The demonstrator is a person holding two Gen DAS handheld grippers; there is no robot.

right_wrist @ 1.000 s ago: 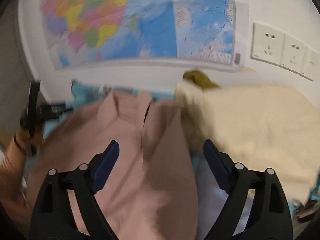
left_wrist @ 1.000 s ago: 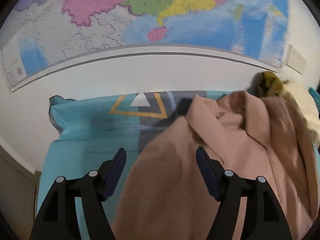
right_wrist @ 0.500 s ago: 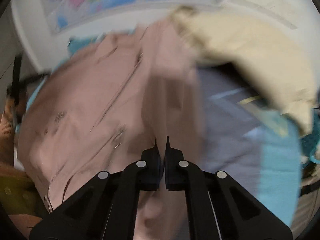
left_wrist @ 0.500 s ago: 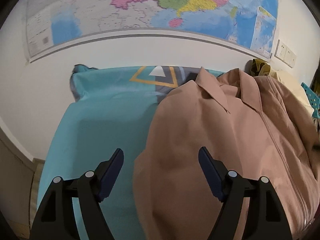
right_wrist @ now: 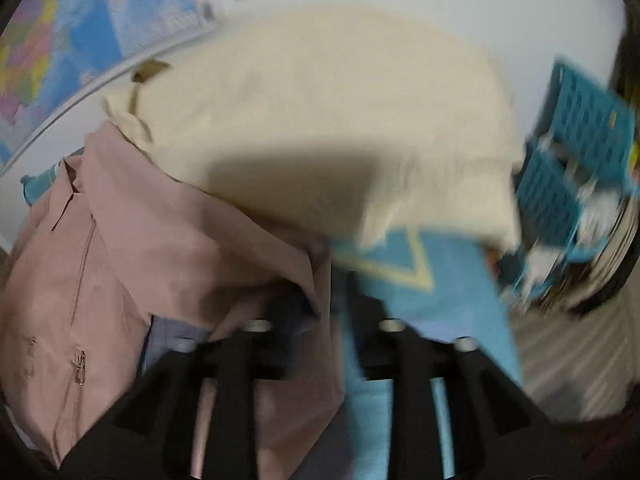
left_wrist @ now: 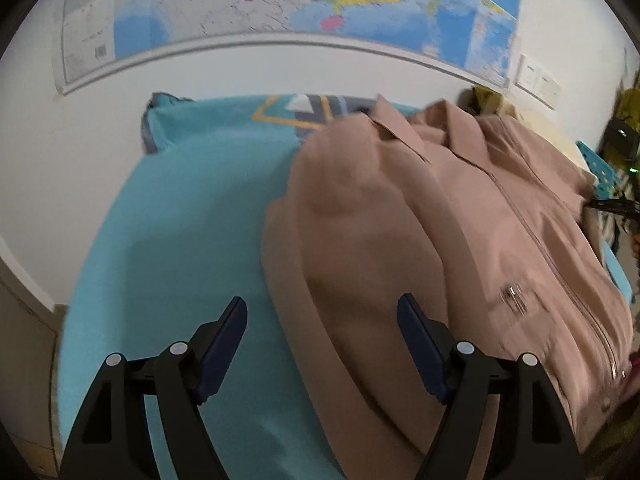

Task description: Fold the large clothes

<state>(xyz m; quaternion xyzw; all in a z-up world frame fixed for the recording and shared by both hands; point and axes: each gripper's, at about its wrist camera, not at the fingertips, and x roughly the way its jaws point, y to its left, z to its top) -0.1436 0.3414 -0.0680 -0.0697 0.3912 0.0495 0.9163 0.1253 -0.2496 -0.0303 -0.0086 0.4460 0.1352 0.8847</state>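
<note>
Your left gripper (left_wrist: 320, 336) hovering wide over the jacket's (left_wrist: 440, 240) left edge, right gripper (right_wrist: 328, 300) opening, jacket fold between its jaws, blurred.

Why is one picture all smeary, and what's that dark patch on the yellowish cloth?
Right wrist view: motion blur smears the blue basket and right gripper; a shadow darkens the cream cloth. Left wrist view: sharper; fisheye bends the map.
</note>
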